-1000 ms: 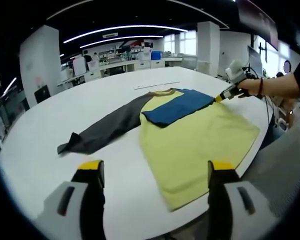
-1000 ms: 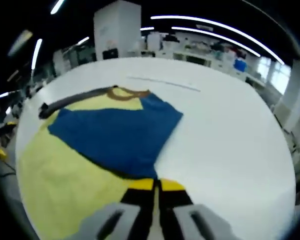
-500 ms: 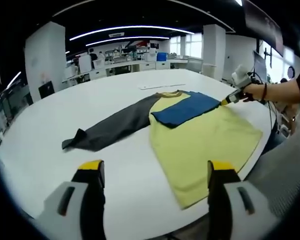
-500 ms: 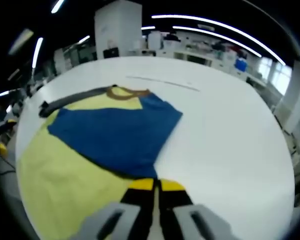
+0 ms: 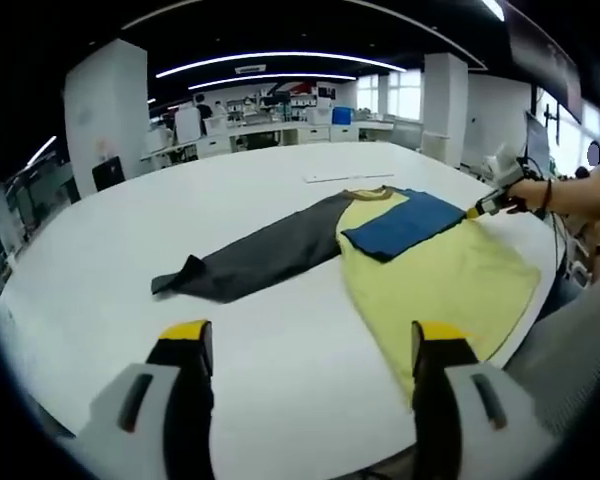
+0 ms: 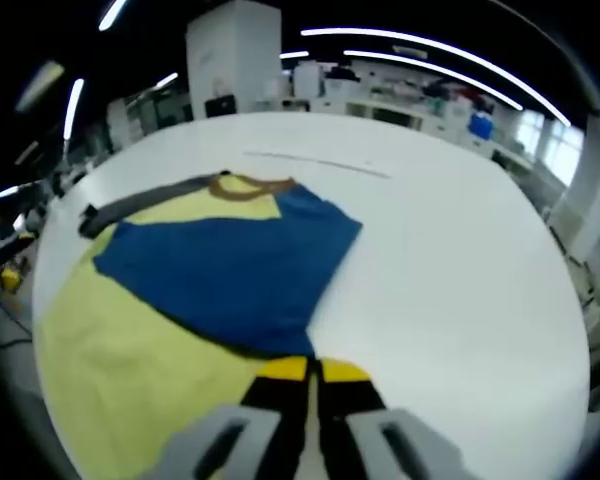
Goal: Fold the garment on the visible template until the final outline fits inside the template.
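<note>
Garment: a long-sleeved shirt (image 5: 440, 275) with a yellow body, a brown collar (image 6: 245, 186), one dark grey sleeve (image 5: 255, 260) and one blue sleeve (image 6: 225, 265), lying flat on a large white table (image 5: 130, 250).
Position: in the left gripper view it lies right of centre, its hem reaching the table's near right edge; in the right gripper view it spreads across the left and lower half, just ahead of the jaws.
Long axis: in the left gripper view the body runs from the collar at the far end to the hem at the near right edge.
Grey sleeve: stretched out straight from the shoulder toward the left of the left gripper view, its cuff pointing left, lying on bare table.
Blue sleeve: folded across the upper chest, lying on the yellow body just below the collar.
Left gripper (image 5: 305, 345): hovering above the near table edge, well apart from the shirt, its yellow-tipped jaws spread wide with nothing between them.
Right gripper (image 6: 310, 372): jaws pressed together on the near corner of the blue sleeve, at the table surface; in the left gripper view it sits at the shirt's right side, held by a hand (image 5: 528, 192).
Table mark: a thin straight line (image 6: 315, 164) on the table beyond the collar.
Background: an open office with pillars, desks and ceiling light strips.
</note>
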{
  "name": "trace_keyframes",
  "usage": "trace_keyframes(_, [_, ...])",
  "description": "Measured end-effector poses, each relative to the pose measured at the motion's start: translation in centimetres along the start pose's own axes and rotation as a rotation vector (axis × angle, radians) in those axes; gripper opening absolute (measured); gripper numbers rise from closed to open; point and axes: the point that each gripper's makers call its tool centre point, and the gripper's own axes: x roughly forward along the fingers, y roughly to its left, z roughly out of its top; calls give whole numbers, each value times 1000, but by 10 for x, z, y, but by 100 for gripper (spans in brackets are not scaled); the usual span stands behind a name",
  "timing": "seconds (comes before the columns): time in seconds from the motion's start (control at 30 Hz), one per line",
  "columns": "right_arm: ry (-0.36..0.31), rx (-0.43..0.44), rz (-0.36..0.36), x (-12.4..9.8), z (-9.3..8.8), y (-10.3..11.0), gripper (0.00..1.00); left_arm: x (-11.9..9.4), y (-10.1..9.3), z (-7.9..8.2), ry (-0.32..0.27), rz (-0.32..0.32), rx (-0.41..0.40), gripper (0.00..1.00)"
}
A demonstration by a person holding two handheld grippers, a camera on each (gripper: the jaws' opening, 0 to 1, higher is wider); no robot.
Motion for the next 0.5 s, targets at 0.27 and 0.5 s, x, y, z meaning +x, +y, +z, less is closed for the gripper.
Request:
trace_keyframes(0.27, [-11,61,35,-3,-2,5,2,4,13,2,7,20,-49,76])
trace_keyframes(0.5, [-64,113,98,-12,5,11,38,6,23,0,17,35,-87,75])
